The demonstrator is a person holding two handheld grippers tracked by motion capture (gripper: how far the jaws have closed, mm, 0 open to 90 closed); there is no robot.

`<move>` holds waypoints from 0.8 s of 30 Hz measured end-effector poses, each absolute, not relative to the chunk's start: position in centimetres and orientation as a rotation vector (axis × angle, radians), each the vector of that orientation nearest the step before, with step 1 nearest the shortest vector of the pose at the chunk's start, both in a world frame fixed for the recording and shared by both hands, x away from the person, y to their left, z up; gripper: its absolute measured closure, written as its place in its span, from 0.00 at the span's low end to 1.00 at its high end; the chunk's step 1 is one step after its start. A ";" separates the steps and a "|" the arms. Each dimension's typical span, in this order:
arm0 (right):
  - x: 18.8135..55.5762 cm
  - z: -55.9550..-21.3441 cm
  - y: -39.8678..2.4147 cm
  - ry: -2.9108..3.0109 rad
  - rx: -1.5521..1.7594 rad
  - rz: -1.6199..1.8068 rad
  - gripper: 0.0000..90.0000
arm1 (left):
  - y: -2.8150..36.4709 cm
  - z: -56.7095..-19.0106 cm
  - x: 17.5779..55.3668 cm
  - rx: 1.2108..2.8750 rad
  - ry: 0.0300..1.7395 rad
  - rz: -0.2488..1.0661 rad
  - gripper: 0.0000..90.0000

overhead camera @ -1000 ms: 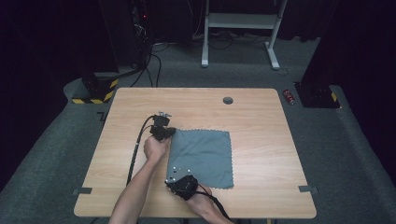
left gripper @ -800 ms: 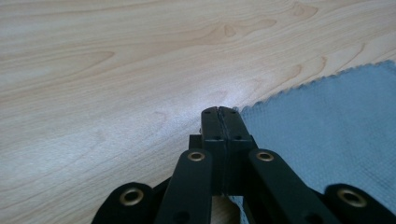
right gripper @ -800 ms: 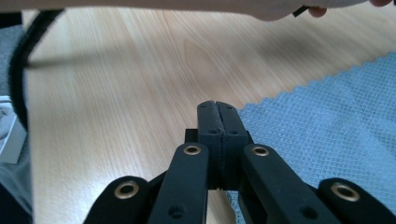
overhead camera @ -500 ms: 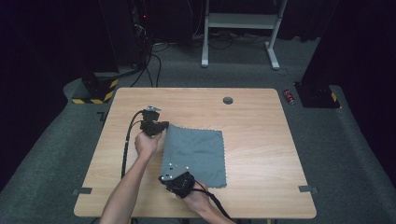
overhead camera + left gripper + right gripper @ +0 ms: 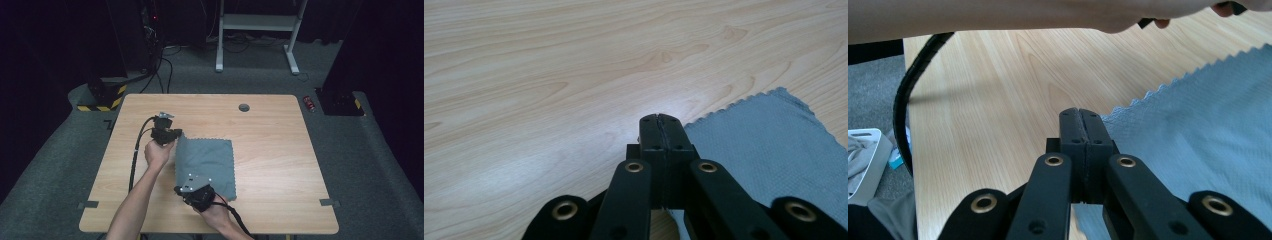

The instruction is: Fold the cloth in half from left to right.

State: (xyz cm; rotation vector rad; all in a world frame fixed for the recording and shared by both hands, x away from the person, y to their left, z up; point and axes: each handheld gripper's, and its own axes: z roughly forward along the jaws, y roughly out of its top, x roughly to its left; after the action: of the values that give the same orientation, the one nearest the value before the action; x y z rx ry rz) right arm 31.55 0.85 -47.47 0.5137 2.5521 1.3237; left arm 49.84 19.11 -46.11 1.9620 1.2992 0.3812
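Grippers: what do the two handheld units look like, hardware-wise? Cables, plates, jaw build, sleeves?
Both are black. The left gripper trails a thick black ribbed cable and carries a grey plate on top. The right gripper has a grey three-cornered plate with small pale dots and its own black cable. Up close, the jaws are flat black links with brass-ringed pivot holes. Forearms are bare, no sleeves visible.

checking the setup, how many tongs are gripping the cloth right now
2. The left tongs pinch the grey cloth at its far left corner; the right tongs pinch its near left corner. Both are shut on its left edge, which is lifted off the table.
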 end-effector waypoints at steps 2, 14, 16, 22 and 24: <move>31.5 -47.7 0.2 2.555 0.537 1.318 1.00 | 18.7 -46.2 49.9 1.955 1.297 0.371 1.00; 31.1 -49.0 -3.9 2.524 0.663 1.351 1.00 | 15.1 -46.4 50.4 1.985 1.238 0.344 1.00; 31.0 -49.0 -4.4 2.513 0.678 1.353 1.00 | 14.6 -46.4 50.5 1.989 1.232 0.346 1.00; 30.8 -49.1 -5.5 2.497 0.695 1.333 1.00 | 14.0 -46.6 50.5 1.975 1.228 0.332 1.00; 30.8 -49.1 -5.8 2.490 0.701 1.327 1.00 | 13.9 -46.6 50.6 1.967 1.229 0.315 1.00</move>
State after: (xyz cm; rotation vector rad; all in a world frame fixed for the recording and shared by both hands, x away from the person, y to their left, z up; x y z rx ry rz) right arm 30.77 -5.79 -49.14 0.7013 2.4904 1.3273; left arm 50.62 13.93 -46.61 1.9670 1.2293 0.3147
